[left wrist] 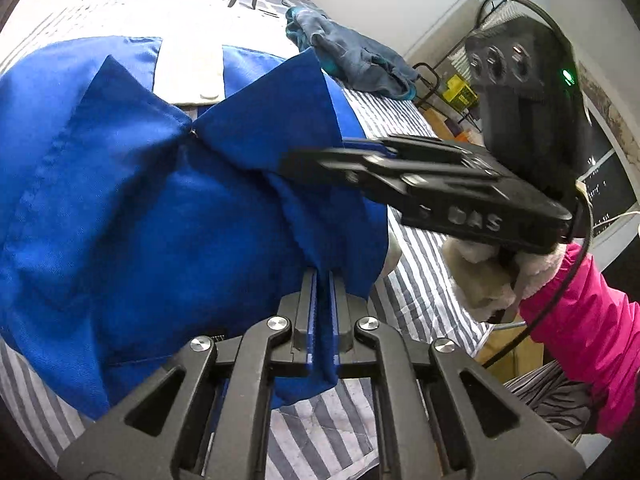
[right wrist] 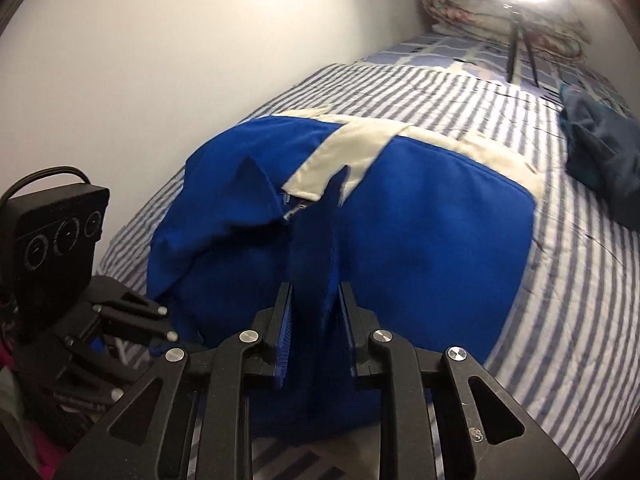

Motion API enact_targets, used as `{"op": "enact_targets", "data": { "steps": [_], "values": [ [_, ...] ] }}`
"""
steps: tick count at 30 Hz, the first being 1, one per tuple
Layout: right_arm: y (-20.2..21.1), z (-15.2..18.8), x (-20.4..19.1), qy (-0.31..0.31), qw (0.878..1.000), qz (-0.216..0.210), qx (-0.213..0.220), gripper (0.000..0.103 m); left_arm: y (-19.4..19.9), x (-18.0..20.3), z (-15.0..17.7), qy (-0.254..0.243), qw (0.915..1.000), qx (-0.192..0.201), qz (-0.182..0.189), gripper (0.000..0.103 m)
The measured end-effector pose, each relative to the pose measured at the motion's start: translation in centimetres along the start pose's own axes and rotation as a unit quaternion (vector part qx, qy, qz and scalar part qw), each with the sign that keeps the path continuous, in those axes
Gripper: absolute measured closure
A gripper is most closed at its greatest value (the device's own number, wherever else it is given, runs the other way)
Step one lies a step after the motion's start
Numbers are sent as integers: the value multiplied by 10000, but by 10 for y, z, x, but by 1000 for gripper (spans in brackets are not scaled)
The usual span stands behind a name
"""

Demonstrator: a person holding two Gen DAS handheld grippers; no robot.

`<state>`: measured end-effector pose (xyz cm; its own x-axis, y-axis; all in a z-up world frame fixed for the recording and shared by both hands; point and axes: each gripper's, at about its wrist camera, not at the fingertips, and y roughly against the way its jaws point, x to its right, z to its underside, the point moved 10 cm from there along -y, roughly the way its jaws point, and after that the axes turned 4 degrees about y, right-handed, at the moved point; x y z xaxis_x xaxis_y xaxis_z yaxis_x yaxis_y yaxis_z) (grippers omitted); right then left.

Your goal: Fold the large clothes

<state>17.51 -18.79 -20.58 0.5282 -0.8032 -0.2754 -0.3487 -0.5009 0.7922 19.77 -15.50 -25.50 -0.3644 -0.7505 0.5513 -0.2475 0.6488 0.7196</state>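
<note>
Two hand-held grippers, left (left wrist: 323, 280), right (right wrist: 314, 300), pinching blue jacket (left wrist: 132, 208)

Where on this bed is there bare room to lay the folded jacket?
Bare striped bedspread lies right of the blue jacket, below the dark crumpled garment, and between jacket and tripod. Near edge is crowded: left gripper and right gripper both clamp the jacket.

"DAS" on right hand-held gripper (left wrist: 368, 150)

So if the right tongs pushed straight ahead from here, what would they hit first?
The blue garment that the right tongs already pinch: its bunched body lies directly ahead on the striped bedspread. Depth beyond it is unclear.
</note>
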Motion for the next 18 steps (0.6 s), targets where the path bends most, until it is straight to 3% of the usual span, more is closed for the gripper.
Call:
{"op": "enact_targets", "data": {
  "steps": [3,4,10,13,14,18],
  "values": [
    [-13,-11,11,-442,9988,-200,49,88,4,4,4,-192,9997,101,-119,102],
    [-12,-13,14,-685,9970,-356,103,102,6,6,4,-275,9994,134,-158,103],
    [-16,-11,56,-2095,9736,-862,291,103,9,11,12,-572,9979,156,-248,103],
    [-15,-9,57,-2284,9674,-1043,335,102,9,11,15,-579,9980,127,-229,103],
    [-14,-9,59,-2305,9678,-972,278,99,11,12,16,-613,9977,152,-237,103],
    [7,-16,71,-1717,9844,208,318,94,17,19,16,-768,9964,219,-270,103]
  ]
}}
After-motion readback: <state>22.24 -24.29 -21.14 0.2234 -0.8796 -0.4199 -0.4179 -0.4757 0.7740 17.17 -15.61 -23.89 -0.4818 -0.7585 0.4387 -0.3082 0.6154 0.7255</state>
